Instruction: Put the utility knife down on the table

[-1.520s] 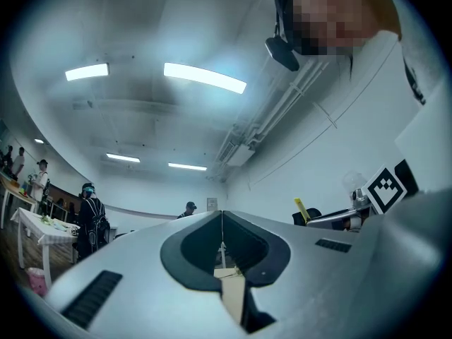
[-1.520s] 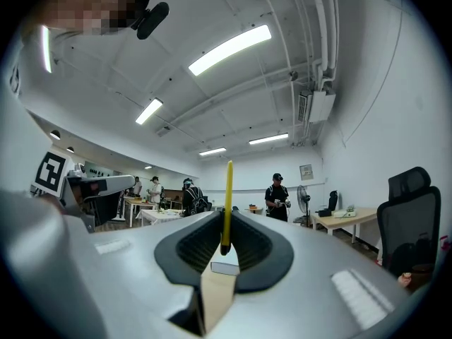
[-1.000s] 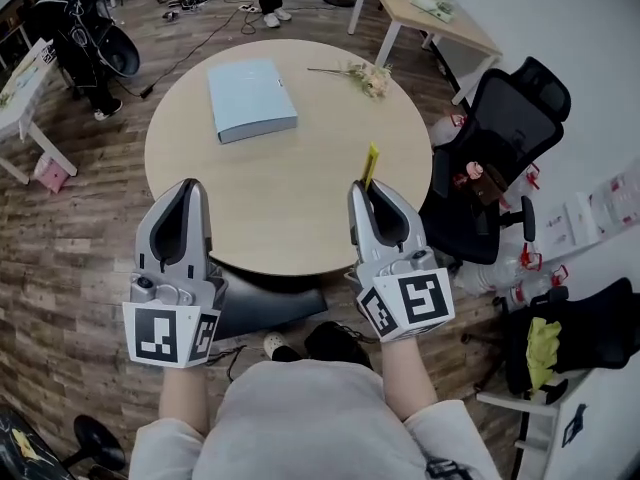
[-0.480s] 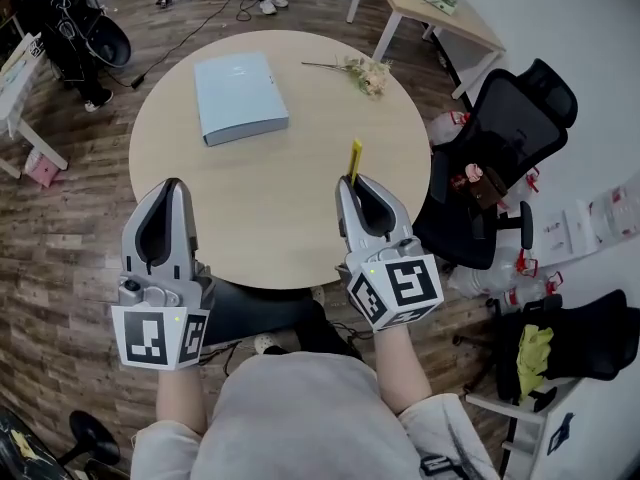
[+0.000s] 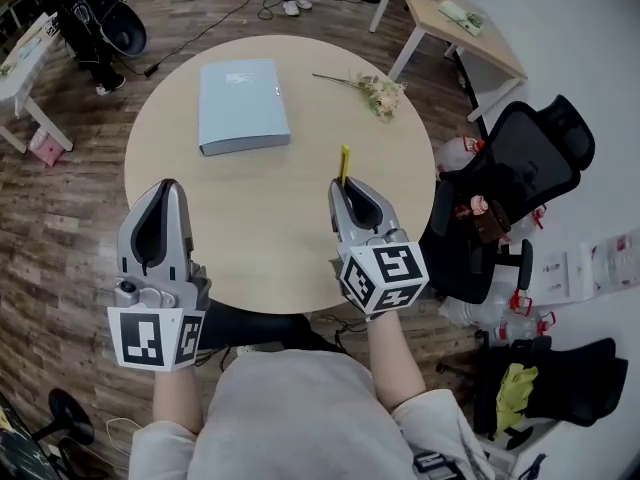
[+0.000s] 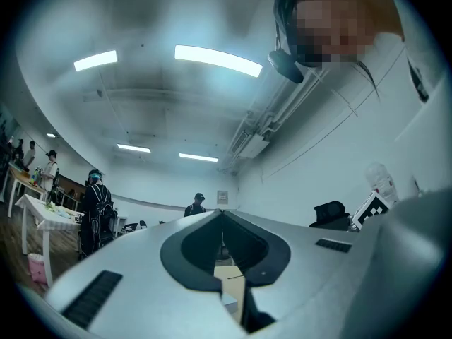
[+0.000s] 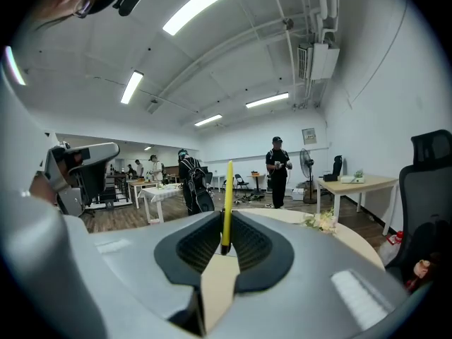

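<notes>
A thin yellow utility knife (image 5: 344,163) sticks out forward from my right gripper (image 5: 346,184), which is shut on it over the round wooden table (image 5: 300,208). In the right gripper view the knife (image 7: 227,202) stands up between the closed jaws. My left gripper (image 5: 166,188) hangs over the table's near left edge, shut with nothing in it; its jaw tips (image 6: 220,214) meet in the left gripper view.
A light blue binder (image 5: 240,105) lies on the table's far left part and a dried flower sprig (image 5: 372,90) at the far right. A black office chair (image 5: 520,178) stands right of the table. People stand further back in the room.
Both grippers have shifted slightly left and forward over the table. The knife stays clamped in the right gripper.
</notes>
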Demonstrator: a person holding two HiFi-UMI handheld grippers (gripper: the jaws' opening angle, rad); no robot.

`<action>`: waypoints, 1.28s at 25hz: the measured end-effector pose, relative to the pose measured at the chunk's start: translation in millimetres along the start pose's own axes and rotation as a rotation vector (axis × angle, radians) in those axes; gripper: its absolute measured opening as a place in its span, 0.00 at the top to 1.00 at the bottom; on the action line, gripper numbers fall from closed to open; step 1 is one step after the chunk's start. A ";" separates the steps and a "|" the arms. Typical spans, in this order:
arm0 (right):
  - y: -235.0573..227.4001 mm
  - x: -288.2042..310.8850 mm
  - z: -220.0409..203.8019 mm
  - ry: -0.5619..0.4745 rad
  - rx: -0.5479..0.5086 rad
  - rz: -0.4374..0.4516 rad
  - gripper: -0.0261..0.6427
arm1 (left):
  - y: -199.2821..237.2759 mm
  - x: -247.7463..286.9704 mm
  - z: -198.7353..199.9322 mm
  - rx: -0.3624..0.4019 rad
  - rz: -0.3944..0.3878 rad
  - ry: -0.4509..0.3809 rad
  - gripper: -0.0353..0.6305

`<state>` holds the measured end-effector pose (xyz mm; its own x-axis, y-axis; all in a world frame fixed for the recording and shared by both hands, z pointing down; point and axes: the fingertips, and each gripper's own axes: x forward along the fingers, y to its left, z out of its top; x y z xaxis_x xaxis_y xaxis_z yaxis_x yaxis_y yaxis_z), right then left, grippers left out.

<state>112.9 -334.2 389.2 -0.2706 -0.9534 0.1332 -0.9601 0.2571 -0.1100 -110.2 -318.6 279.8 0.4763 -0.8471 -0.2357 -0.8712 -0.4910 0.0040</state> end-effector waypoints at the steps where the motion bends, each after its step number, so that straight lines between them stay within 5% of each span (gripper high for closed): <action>1: -4.7 5.8 -5.0 0.015 0.007 0.007 0.88 | -0.4 2.9 -2.1 0.002 0.010 0.003 0.93; 32: -68.0 122.1 -184.1 0.511 0.133 0.172 0.88 | 7.3 42.2 -49.4 0.037 0.266 0.116 0.93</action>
<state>132.1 -439.0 594.3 -0.4539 -0.6931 0.5600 -0.8910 0.3484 -0.2910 -90.6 -368.0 317.9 0.2394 -0.9637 -0.1184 -0.9700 -0.2428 0.0144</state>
